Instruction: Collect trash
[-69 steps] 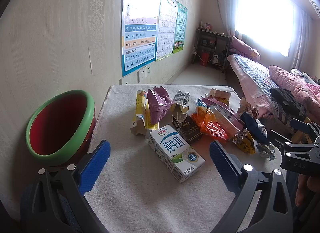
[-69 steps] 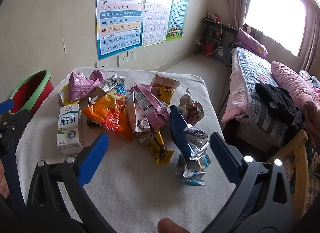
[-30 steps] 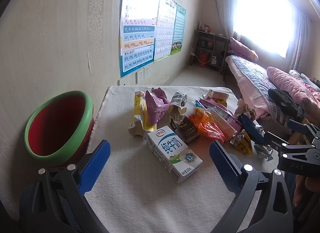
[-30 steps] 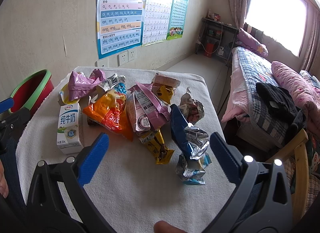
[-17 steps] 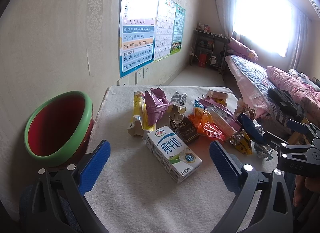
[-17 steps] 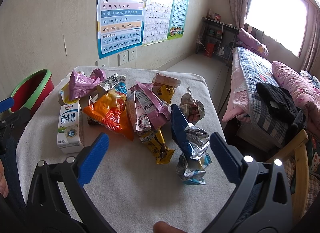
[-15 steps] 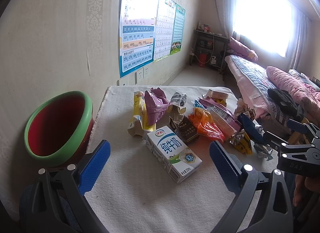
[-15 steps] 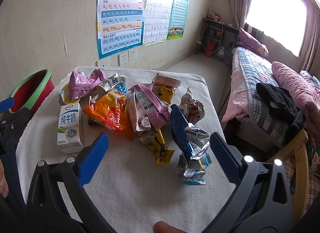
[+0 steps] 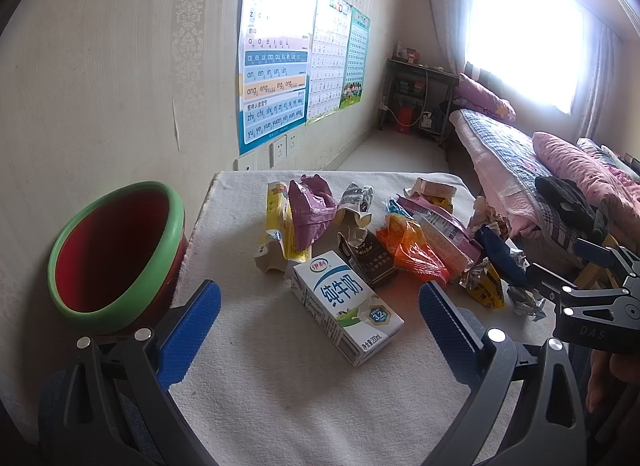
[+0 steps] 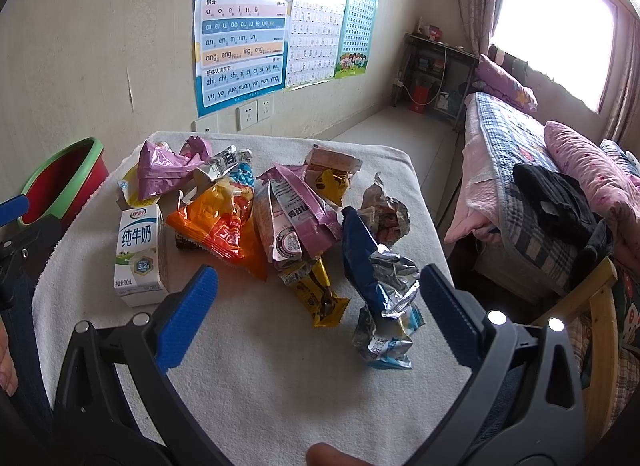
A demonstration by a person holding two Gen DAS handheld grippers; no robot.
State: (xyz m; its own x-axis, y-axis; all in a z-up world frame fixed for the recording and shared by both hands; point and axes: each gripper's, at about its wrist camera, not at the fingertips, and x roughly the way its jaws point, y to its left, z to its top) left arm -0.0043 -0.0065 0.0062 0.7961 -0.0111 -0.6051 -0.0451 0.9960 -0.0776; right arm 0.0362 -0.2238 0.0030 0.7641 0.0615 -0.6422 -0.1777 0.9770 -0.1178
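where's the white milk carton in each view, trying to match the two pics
Left wrist view: the milk carton lies just below centre, between the open left tool's fingers, nearest of the trash.
Right wrist view: the same carton lies at the left, beyond the open right tool.
Shared landmark: the green-rimmed red bin, left of the table in both.

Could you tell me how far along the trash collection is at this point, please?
Nothing looks collected: what shows of the inside of the red bin is bare. Nothing is in hand either; the left gripper and right gripper both hover open over the table. All is left: the milk carton, orange wrapper, blue foil bag and the other wrappers lie on the cloth.
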